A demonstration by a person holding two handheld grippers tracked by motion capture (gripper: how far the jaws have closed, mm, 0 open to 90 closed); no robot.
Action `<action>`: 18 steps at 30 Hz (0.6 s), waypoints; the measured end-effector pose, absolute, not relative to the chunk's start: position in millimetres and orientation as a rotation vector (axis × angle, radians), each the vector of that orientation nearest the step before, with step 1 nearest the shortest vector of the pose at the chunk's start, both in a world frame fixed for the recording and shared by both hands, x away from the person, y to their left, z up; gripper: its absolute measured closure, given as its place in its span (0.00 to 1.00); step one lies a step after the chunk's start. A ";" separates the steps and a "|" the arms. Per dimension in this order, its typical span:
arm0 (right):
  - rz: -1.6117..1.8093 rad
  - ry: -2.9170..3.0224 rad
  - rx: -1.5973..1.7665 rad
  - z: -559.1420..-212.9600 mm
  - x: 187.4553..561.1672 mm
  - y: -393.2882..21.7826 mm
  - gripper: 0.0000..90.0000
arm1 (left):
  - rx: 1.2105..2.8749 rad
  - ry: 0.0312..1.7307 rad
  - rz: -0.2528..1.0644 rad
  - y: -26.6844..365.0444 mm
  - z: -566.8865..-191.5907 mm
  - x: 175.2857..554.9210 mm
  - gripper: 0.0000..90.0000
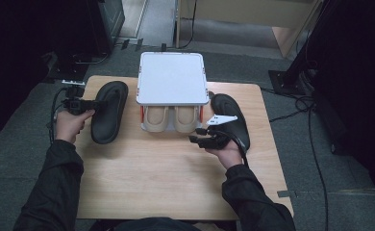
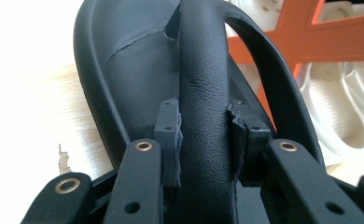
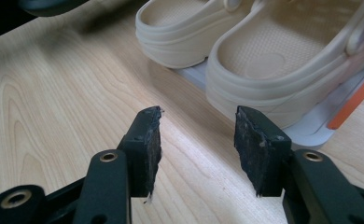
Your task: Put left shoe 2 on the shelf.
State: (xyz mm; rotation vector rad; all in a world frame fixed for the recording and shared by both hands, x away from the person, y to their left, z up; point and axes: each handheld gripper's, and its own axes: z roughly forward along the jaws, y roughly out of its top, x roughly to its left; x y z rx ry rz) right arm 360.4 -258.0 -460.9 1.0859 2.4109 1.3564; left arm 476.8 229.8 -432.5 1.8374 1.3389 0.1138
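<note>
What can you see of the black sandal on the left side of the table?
The black sandal is a flat, leather-looking slide with a smooth footbed and one wide strap arching over it. It lies lengthwise on the wooden table, left of the white shoe rack. The left gripper is clamped across the strap, its pads pressing both edges.

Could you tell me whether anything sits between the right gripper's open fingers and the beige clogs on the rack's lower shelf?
Nothing visible does: bare table lies between the right gripper and the beige clogs on the rack.
</note>
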 end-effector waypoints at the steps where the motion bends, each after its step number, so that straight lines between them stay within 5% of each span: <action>1: 1.358 2.410 1.093 -460.8 360.6 -258.4 0.57 | 1.835 1.344 0.110 229.5 -430.7 476.9 0.76; 18: 1.325 2.421 1.087 -462.7 363.2 -257.1 0.57 | 1.827 1.348 0.170 217.6 -369.4 493.3 0.76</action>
